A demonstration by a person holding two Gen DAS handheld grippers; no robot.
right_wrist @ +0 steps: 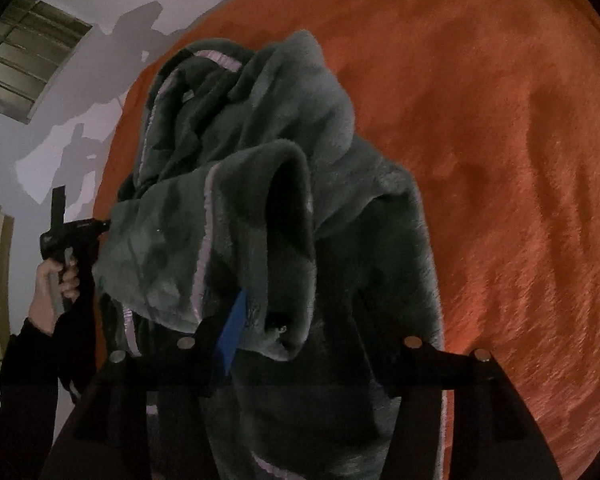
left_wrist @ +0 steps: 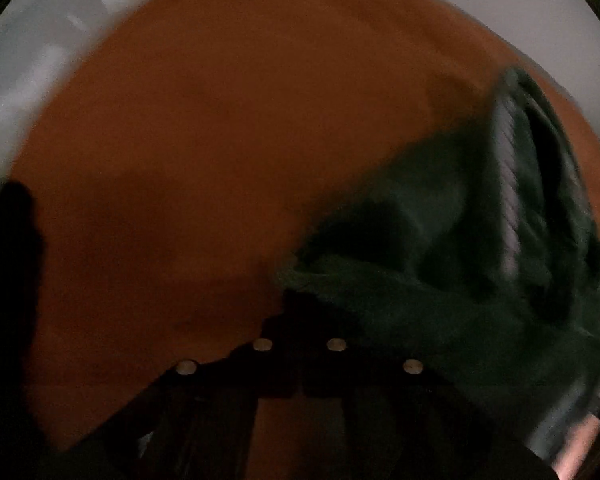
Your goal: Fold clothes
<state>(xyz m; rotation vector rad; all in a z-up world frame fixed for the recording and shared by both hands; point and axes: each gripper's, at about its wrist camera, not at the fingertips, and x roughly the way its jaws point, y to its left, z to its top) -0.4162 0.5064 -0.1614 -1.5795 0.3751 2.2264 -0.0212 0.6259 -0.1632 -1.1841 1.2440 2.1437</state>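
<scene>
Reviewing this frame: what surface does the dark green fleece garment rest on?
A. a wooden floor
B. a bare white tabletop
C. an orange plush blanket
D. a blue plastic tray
C: the dark green fleece garment is heaped on an orange plush blanket that fills the background in both wrist views.

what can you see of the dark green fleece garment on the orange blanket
The dark green fleece garment looks plush and thick, with a pale lilac trim strip along its edges and a blue tag near the front fold. It is bunched and partly lifted in loose folds over the fuzzy orange blanket. Its lower part hangs between the right gripper fingers; the left wrist view shows it blurred beside the left gripper.
</scene>
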